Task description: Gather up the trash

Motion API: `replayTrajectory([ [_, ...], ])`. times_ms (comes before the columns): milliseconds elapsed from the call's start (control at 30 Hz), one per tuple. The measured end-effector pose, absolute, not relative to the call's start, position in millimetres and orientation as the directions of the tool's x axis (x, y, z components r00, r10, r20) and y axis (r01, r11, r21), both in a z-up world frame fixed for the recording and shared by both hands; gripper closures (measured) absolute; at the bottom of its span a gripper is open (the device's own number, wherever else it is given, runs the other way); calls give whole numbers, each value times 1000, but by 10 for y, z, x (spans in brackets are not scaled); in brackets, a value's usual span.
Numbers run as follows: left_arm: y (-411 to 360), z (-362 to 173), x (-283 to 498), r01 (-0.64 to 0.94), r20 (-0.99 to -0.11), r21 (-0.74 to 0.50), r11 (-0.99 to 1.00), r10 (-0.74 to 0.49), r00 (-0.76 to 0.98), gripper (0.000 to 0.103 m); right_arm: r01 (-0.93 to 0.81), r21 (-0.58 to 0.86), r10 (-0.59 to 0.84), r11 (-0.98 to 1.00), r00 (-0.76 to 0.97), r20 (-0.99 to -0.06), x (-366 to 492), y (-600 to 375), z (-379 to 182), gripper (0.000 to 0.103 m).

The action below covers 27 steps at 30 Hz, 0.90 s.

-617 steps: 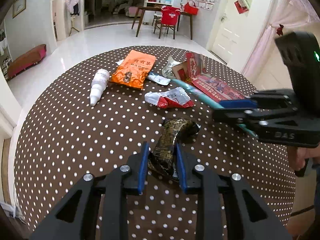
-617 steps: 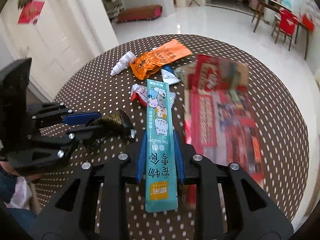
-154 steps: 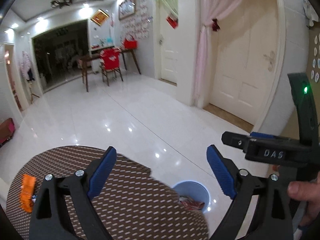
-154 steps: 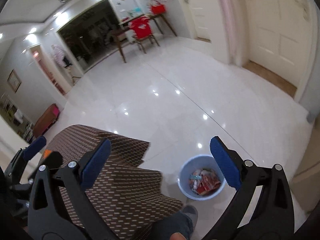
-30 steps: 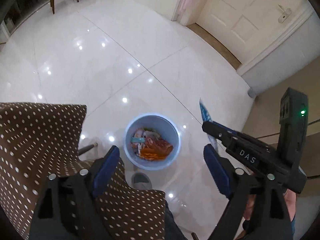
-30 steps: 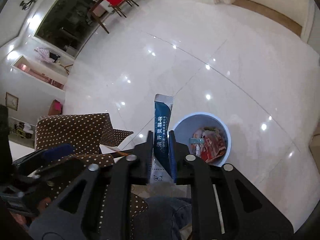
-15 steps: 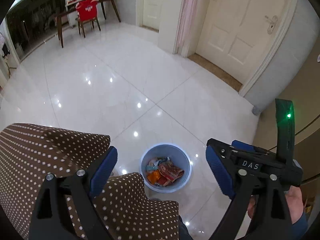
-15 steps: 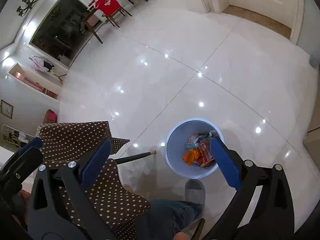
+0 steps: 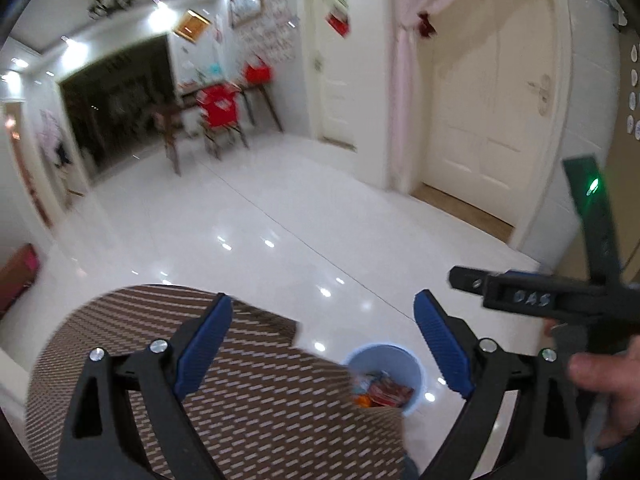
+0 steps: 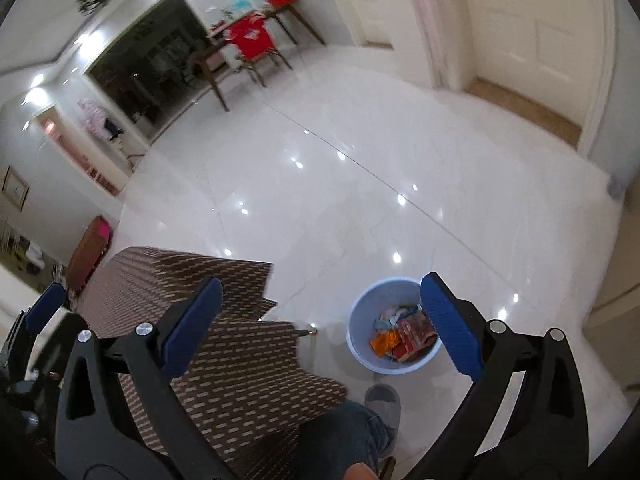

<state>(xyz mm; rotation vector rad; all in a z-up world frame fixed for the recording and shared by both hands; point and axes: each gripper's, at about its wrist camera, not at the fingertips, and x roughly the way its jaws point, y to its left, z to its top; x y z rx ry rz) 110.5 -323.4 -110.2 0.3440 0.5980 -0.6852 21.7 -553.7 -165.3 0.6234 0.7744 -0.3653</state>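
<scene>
Blue bin [image 10: 362, 344] w/ wrappers [image 10: 404, 334]; 2 grippers, jaws wide.

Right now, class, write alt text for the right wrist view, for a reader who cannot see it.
The right claw hangs open and empty above a blue bin of wrappers on the white tiled floor. A brown dotted tablecloth drapes at lower left.

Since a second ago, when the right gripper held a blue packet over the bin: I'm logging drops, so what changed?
The right gripper let the packet go and now stands open and empty. Both cameras have tilted up from the floor toward the room. The left gripper is open and empty as before, and the blue bin sits in the same spot by the dotted tablecloth, wrappers inside.
</scene>
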Motion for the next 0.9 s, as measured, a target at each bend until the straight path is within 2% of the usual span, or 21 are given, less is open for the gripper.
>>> replayTrajectory([
  [100,-2882,-948,1023,624,-586,127,771,-449,674,12,457,353,-80,817,695,-714,279,-5186,-1345,6],
  [300,-1972,-621,989,490,-563,87,867,-363,742,12,303,300,-34,904,752,-658,446,-4301,-773,6],
  [500,-1167,-302,861,306,-499,130,943,-204,842,11,168,230,8,959,792,-610,574,-3412,-400,6],
  [667,-644,-33,691,152,-425,154,976,-73,902,6,95,180,25,979,823,-567,575,-2836,-166,6],
  [900,-346,240,389,90,-376,129,988,-35,926,5,69,124,2,990,865,-502,478,-2442,9,6],
])
